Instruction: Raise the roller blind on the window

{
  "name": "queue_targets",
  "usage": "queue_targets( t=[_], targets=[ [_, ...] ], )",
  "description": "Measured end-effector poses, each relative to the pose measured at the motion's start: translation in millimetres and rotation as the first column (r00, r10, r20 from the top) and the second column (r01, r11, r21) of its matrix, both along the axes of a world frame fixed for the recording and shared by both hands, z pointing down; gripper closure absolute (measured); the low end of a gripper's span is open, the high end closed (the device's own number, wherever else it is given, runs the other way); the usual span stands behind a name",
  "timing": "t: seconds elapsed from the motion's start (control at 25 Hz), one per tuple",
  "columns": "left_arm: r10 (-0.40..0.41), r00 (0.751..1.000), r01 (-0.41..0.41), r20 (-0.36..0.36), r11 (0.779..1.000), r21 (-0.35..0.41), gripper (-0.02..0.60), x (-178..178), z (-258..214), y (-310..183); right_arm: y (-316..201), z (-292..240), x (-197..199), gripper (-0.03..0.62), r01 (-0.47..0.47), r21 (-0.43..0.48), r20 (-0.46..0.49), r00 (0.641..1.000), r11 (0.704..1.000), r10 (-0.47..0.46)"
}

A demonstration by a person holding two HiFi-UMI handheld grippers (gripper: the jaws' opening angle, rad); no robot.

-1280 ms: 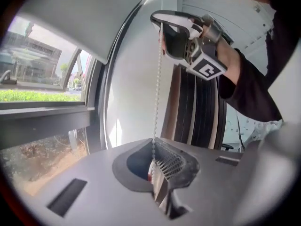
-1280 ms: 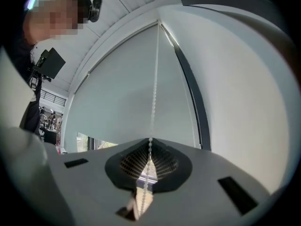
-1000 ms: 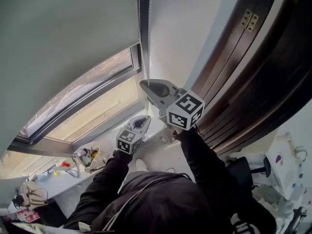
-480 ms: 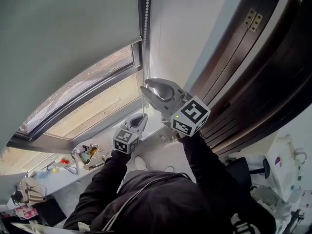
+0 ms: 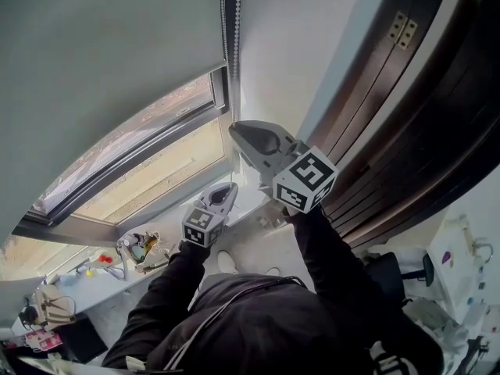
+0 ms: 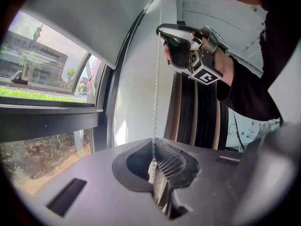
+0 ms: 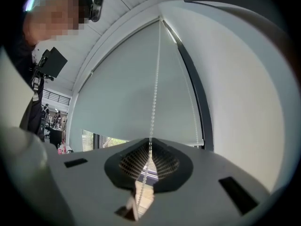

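A grey roller blind (image 5: 101, 45) covers the upper part of the window; its bottom edge hangs above the glass (image 5: 148, 170). A white bead chain (image 5: 232, 22) drops along the window's right side. My right gripper (image 5: 237, 131) is the higher one; its jaws have just been closing and are shut on the chain (image 7: 154, 88), which runs between the pads (image 7: 141, 166). Lower down, my left gripper (image 5: 228, 190) is shut on the same chain (image 6: 156, 93), where it enters the jaws. In the left gripper view the right gripper (image 6: 162, 30) is above, on the chain.
Dark wooden panels (image 5: 406, 116) stand close on the right. A white wall strip (image 5: 289, 45) lies between them and the dark window frame (image 5: 141, 158). Small cluttered items (image 5: 137, 252) sit on the sill below left. The person's dark sleeves (image 5: 328, 264) fill the lower middle.
Half a second ago the right gripper's jaws stood apart around the chain; now they are together on it, slightly higher. The left gripper has stayed where it was, shut.
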State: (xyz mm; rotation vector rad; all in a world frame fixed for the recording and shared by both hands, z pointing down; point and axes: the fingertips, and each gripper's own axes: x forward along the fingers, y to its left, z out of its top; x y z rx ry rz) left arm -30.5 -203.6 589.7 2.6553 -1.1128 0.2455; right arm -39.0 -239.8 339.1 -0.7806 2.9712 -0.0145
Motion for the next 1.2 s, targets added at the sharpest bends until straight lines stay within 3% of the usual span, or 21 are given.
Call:
queue_targets(
  t=[0.28,0.4,0.6,0.72,0.88,1.2],
  targets=[
    [0.021,1.0,-0.021,-0.001,1.0,0.001,0.569,0,1,4,4,1,-3,0.586,0.072,-0.082,0.072,0.995,0.994,-0.066],
    [0.051,0.998,-0.05,-0.043,0.999,0.02,0.459,-3,-11,10,-1,4,3,0.588,0.083,-0.13,0.111,0.991,0.988,-0.069],
    [0.006,0.988,0.012,-0.154,0.993,0.115,0.407,-27,-72,3,-7,9,9,0.588,0.08,-0.156,0.103,0.993,0.985,-0.064],
    [-0.028,0.983,0.057,-0.18,0.986,0.155,0.39,-39,-119,-10,-9,20,11,0.589,0.064,-0.167,0.063,0.997,0.984,-0.054],
    [-0.001,0.984,0.05,-0.178,0.961,0.271,0.383,-41,-174,-23,-10,66,7,0.589,0.044,-0.226,-0.019,0.999,0.973,-0.049],
    [0.043,0.987,0.02,-0.156,0.924,0.381,0.383,-13,-242,-34,2,145,3,0.589,0.024,-0.313,-0.143,0.987,0.95,-0.072]
  ],
)
